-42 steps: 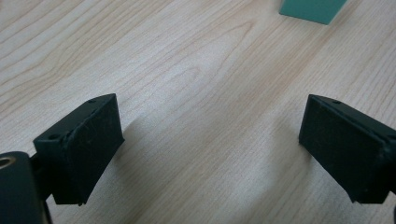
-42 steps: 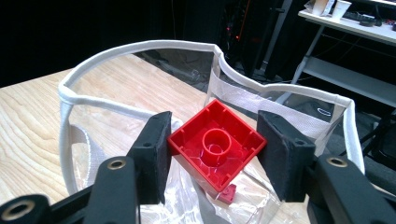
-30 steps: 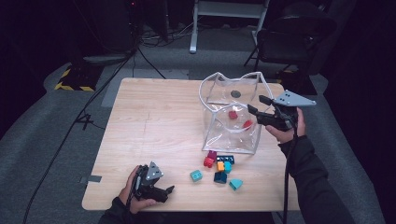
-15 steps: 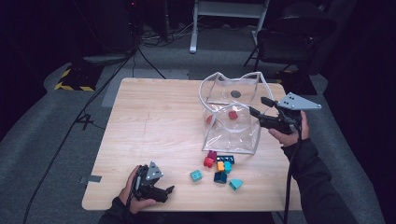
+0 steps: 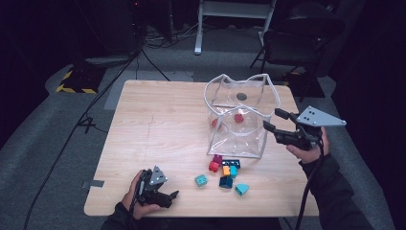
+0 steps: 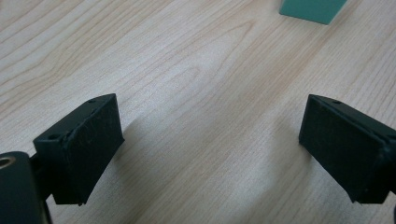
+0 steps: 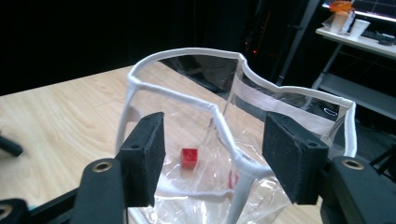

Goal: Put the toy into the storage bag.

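Note:
A clear plastic bag (image 5: 237,139) with a white rim (image 7: 177,95) stands open on the wooden table (image 5: 158,124). Two red blocks (image 5: 238,118) (image 7: 189,157) lie in it. My right gripper (image 5: 274,120) (image 7: 212,135) hovers at the bag's right side. Its jaws are open and have just been opening. Nothing is gripped, and the bag's rim corner shows in the gap beyond the pads. My left gripper (image 5: 171,196) (image 6: 210,107) rests open near the table's front left, with bare wood between its jaws. A teal block (image 5: 201,180) (image 6: 310,9) lies ahead of it.
Several loose blocks lie in front of the bag: a red and magenta one (image 5: 215,164), an orange one (image 5: 226,170) and a teal wedge (image 5: 242,189). A dark chair (image 5: 297,43) and cables (image 5: 81,120) are on the floor beyond the table.
My right gripper has drawn back from above the bag to the right and toward the person. One red block in the bag now lies farther left. The left gripper has stayed still.

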A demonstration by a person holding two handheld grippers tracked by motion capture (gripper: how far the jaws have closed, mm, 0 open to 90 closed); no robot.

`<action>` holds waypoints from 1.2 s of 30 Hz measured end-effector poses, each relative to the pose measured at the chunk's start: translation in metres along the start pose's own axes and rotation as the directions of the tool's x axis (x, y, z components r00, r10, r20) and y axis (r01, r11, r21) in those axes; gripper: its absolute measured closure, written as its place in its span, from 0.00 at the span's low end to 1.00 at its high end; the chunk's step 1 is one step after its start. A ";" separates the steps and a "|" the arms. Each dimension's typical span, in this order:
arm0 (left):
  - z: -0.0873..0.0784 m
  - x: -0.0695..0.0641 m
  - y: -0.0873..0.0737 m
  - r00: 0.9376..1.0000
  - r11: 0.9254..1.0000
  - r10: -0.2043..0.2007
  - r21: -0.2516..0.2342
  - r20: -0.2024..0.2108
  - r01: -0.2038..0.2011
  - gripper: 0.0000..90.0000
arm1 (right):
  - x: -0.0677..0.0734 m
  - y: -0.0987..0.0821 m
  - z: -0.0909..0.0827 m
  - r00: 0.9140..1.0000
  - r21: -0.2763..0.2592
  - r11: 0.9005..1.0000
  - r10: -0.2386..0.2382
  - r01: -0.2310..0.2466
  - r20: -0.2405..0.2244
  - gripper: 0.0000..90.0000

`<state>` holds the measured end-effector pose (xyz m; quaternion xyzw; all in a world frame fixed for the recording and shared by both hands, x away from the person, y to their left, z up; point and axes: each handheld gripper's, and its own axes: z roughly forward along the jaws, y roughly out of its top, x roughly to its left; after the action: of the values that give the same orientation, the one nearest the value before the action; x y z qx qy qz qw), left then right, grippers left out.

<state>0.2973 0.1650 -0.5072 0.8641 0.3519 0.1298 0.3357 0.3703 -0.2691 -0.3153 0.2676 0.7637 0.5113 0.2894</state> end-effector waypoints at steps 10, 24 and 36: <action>0.000 0.000 0.000 1.000 1.000 0.000 0.000 0.000 0.000 0.07 | 0.016 -0.018 -0.014 0.999 0.015 0.999 -0.044 0.044 -0.032 0.43; 0.000 0.000 0.000 1.000 1.000 0.000 0.000 0.000 0.000 0.07 | 0.043 -0.055 -0.011 0.992 0.075 0.995 -0.053 0.062 -0.115 0.41; 0.000 0.000 0.000 1.000 1.000 0.001 0.000 -0.002 -0.001 0.07 | 0.065 -0.095 -0.005 0.982 0.139 0.988 -0.039 0.065 -0.183 0.40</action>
<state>0.2973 0.1651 -0.5072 0.8642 0.3517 0.1308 0.3352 0.3112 -0.2576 -0.4135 0.2207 0.8284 0.4689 0.2124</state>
